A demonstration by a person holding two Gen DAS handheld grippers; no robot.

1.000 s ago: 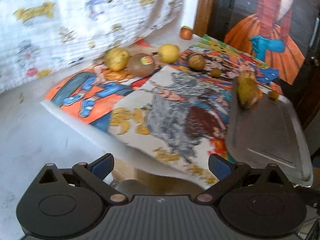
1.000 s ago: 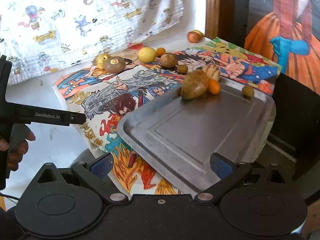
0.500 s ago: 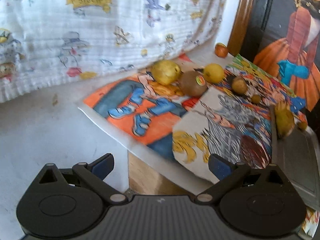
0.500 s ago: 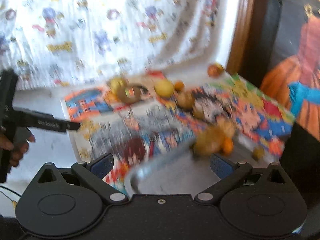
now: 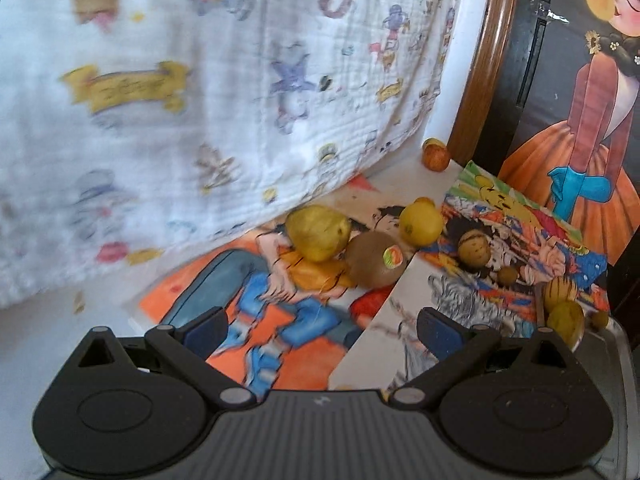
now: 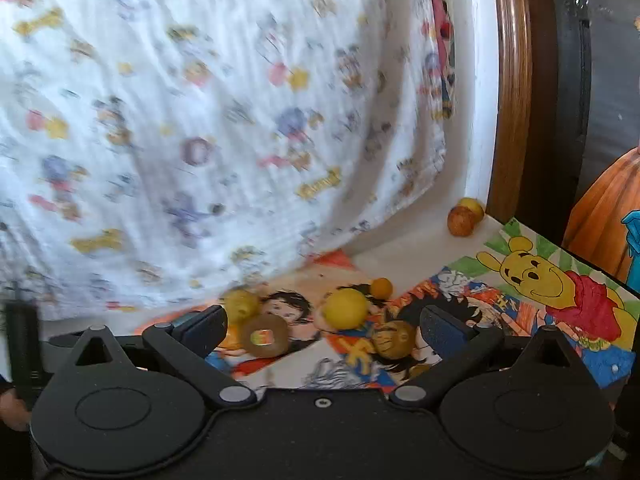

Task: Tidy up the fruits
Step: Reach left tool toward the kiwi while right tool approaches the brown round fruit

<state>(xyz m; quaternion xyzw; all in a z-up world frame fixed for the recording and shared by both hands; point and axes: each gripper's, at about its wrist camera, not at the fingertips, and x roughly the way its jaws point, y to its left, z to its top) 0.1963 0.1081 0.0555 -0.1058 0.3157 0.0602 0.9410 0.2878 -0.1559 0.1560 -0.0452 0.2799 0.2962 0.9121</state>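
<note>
Fruits lie on colourful cartoon posters (image 5: 256, 300). A yellow-green pear (image 5: 318, 232), a brown kiwi with a sticker (image 5: 376, 258), a yellow lemon (image 5: 421, 225) and a small brown round fruit (image 5: 474, 247) sit ahead of my open, empty left gripper (image 5: 322, 324). A grey metal tray (image 5: 618, 344) at the right edge holds a potato-like fruit (image 5: 566, 318). In the right wrist view the same kiwi (image 6: 264, 336), lemon (image 6: 346, 308) and brown fruit (image 6: 394, 340) lie between the fingers of my open right gripper (image 6: 324, 326), farther off.
A white printed cloth (image 5: 200, 100) hangs behind the fruits. Two small reddish fruits (image 5: 436, 156) sit in the back corner by a wooden frame (image 5: 480, 60). A painting of a figure in an orange dress (image 5: 580, 152) stands at right. A hand (image 6: 12, 408) shows at left.
Both grippers have moved forward and tilted up toward the fruit cluster. The tray has slid out of the right wrist view and to the edge of the left one.
</note>
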